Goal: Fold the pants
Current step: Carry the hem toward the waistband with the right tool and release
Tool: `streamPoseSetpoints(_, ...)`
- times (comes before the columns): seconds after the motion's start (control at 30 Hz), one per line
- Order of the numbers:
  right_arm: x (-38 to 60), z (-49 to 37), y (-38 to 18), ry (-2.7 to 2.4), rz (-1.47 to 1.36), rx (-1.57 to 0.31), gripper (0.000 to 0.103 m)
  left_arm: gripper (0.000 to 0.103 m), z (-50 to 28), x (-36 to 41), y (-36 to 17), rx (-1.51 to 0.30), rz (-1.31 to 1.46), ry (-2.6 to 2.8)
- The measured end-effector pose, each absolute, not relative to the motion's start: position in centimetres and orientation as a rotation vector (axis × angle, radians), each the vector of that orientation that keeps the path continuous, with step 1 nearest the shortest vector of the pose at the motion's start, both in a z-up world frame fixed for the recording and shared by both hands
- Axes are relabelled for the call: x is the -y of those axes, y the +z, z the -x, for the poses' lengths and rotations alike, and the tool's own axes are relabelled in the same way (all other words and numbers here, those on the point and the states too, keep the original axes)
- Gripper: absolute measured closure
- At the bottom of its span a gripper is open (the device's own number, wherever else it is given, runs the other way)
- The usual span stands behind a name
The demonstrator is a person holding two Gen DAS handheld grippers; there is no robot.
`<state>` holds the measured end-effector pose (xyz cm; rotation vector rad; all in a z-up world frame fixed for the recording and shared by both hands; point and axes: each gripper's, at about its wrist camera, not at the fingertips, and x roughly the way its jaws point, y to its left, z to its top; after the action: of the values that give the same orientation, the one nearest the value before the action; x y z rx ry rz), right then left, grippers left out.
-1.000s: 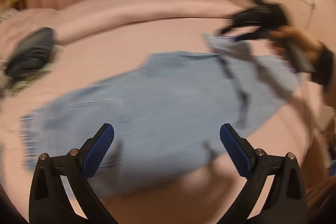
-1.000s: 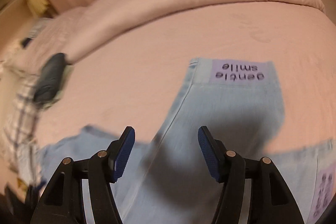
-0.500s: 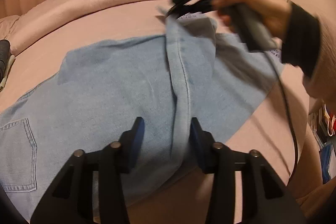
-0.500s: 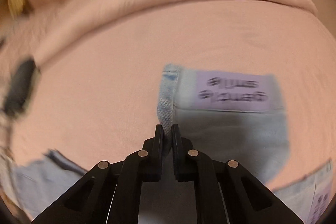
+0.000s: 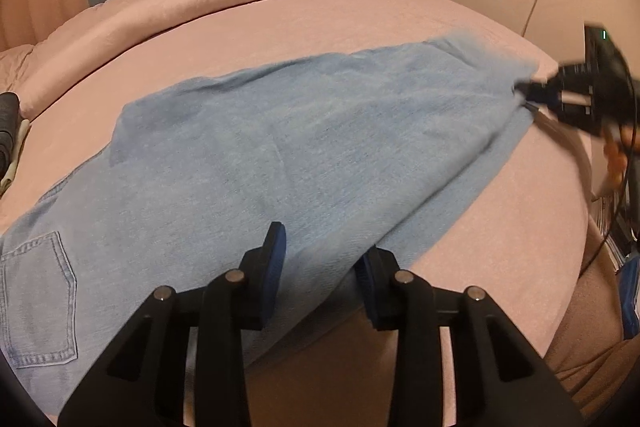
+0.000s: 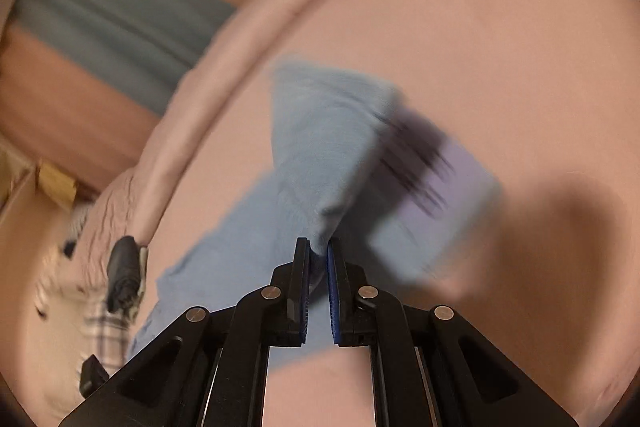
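The pants [image 5: 304, 147] are lying across the pink bed [image 5: 280, 23], with the back pocket [image 5: 38, 295] at the near left and the leg ends running to the far right.

The right gripper [image 6: 319, 255] is pinching a bunch of denim near the leg hem; its jaws are nearly closed on the cloth, and the purple label [image 6: 448, 195] is hanging just beyond them. In the left wrist view this gripper is appearing at the far right edge, blurred, with the cloth pulled taut toward it.

The left gripper [image 5: 322, 259] is straddling the near edge of the pants. Its jaws are partly open with denim between them; whether the pads are actually gripping the cloth cannot be told.

Judged procedure for the fold:
1. Confirm the left jaws are closing on both layers.
2. Keep both grip points level so the edge is staying straight.
3. Carry the leg ends toward the pocket end without slackening.

A dark bundle [image 5: 8, 131] is lying at the far left, well apart.
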<state>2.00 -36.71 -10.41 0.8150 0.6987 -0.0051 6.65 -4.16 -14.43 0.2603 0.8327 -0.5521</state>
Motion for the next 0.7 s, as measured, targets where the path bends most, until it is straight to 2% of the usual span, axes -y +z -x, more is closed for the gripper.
streamPoseSetpoints(0.1,36.9,-1.1,-11.7,0.015,-0.923,-0.665,0.093,0.067,-6.8,4.4,-14.7,-0.845,-0.273,-0.538)
streamPoseSetpoints(0.17,37.3,-1.3,-11.6,0.013,-0.945,-0.644,0.085,0.067,-6.9,4.5,-14.7,-0.853,-0.279,-0.527)
streamPoseSetpoints(0.23,37.6,-1.3,-11.0,0.001,-0.943,-0.612,0.072,0.067,-7.0,4.7,-14.8,-0.856,-0.290,-0.517)
streamPoseSetpoints(0.3,38.8,-1.4,-11.0,-0.012,-0.940,-0.594,0.069,0.068,-6.9,4.9,-14.8,-0.857,-0.303,-0.508)
streamPoseSetpoints(0.37,39.2,-1.5,-10.7,-0.031,-0.906,-0.593,0.070,0.074,-6.9,5.1,-14.8,-0.852,-0.316,-0.504)
streamPoseSetpoints(0.4,39.1,-1.8,-10.6,-0.039,-0.871,-0.601,0.075,0.079,-6.7,5.2,-14.8,-0.848,-0.323,-0.507)
streamPoseSetpoints(0.43,38.9,-1.9,-10.6,-0.051,-0.837,-0.609,0.085,0.080,-6.5,5.3,-14.7,-0.842,-0.331,-0.508)
streamPoseSetpoints(0.5,39.8,-1.0,-10.7,-0.051,-0.805,-0.602,0.093,0.085,-6.3,5.4,-14.7,-0.833,-0.351,-0.507)
streamPoseSetpoints(0.7,40.3,0.4,-10.6,-0.022,-0.820,-0.591,0.096,0.089,-4.9,5.3,-14.3,-0.789,-0.409,-0.535)
